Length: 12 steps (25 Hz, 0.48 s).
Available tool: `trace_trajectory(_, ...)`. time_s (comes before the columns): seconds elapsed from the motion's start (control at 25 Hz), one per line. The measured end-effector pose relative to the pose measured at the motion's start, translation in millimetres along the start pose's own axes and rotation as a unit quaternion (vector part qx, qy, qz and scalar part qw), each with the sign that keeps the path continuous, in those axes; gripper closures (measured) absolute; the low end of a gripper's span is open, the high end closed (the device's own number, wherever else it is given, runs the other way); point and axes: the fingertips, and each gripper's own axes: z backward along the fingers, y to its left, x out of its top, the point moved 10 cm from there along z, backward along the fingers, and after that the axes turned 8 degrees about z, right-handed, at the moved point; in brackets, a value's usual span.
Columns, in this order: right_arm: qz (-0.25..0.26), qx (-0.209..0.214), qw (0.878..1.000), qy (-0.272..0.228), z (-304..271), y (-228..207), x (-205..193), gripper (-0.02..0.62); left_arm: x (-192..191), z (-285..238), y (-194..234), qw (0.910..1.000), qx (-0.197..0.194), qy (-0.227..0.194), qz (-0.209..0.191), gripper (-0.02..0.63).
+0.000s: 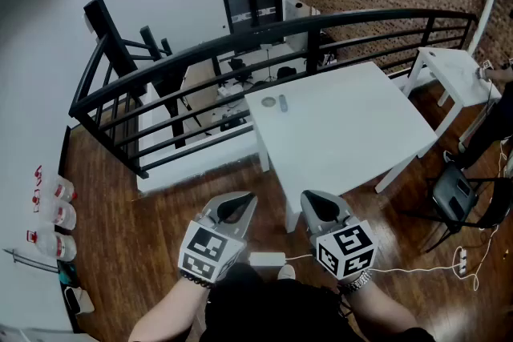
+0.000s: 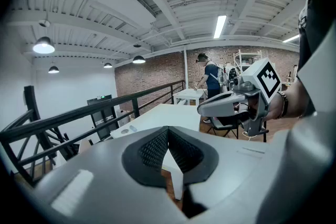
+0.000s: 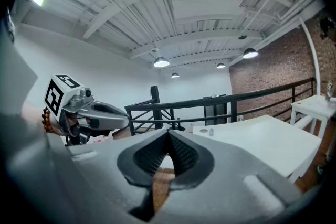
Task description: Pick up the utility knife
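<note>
Both sets of jaws are sitting closed and empty: left hand-held gripper (image 1: 236, 207), right hand-held gripper (image 1: 322, 207). The likely utility knife (image 1: 283, 102) is lying at the bench's (image 1: 353, 132) far corner, well ahead, long axis pointing away. The right is looking marginally nearer.

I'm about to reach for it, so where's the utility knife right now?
In the head view, the utility knife lies near the white table's far left corner, just right of a small round object, by the black railing.
</note>
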Motion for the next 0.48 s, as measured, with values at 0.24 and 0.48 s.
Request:
trace_trajectory(0.24,-0.001,0.001,1.000,-0.001,-17,-17,6,0.601,18,-28,7,0.9999,-0.006,0.001,-0.015,0.589)
trace_trajectory(0.48,-0.006,-0.013,1.000,-0.009,-49,-27,13,0.575,27,-59,36,0.9989,-0.034,0.008,-0.033,0.589)
